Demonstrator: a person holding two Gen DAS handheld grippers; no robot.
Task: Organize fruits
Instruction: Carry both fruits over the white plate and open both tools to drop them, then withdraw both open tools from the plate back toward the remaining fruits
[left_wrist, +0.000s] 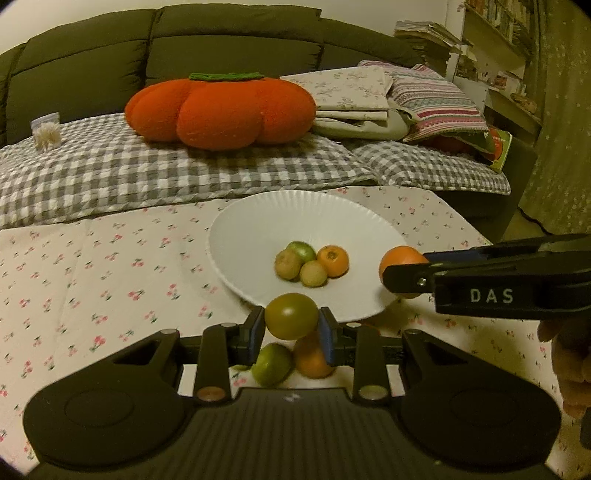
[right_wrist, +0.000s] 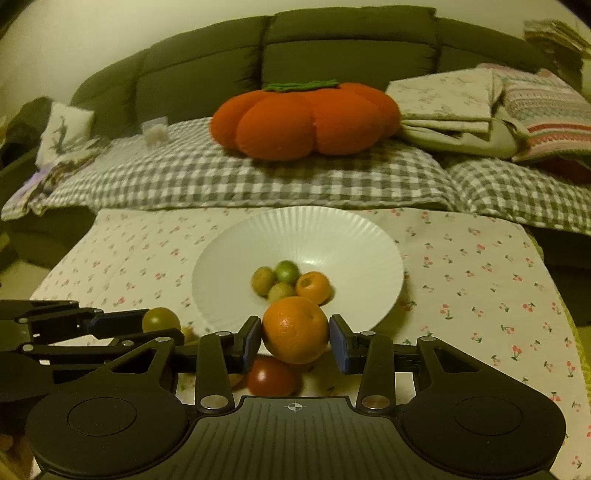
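Note:
A white ribbed plate (left_wrist: 258, 218) (right_wrist: 332, 236) sits on the cherry-print cloth and holds several small fruits, green, brownish and one orange (left_wrist: 333, 260) (right_wrist: 313, 287). My left gripper (left_wrist: 291, 328) is shut on a greenish tomato (left_wrist: 291, 315) just before the plate's near rim; it also shows in the right wrist view (right_wrist: 161, 319). My right gripper (right_wrist: 295, 338) is shut on an orange (right_wrist: 295, 329) at the plate's near rim; the orange shows in the left wrist view (left_wrist: 400, 260). A green fruit (left_wrist: 272, 363) and an orange fruit (left_wrist: 312, 356) lie on the cloth below the left gripper. A red tomato (right_wrist: 271, 376) lies below the right gripper.
A sofa behind the table carries a checked blanket (left_wrist: 184, 173), an orange pumpkin cushion (left_wrist: 221, 110) (right_wrist: 306, 118) and folded bedding (left_wrist: 369, 99). Shelves (left_wrist: 509, 44) stand at the right. The table's right edge (right_wrist: 546, 266) drops off beside the sofa.

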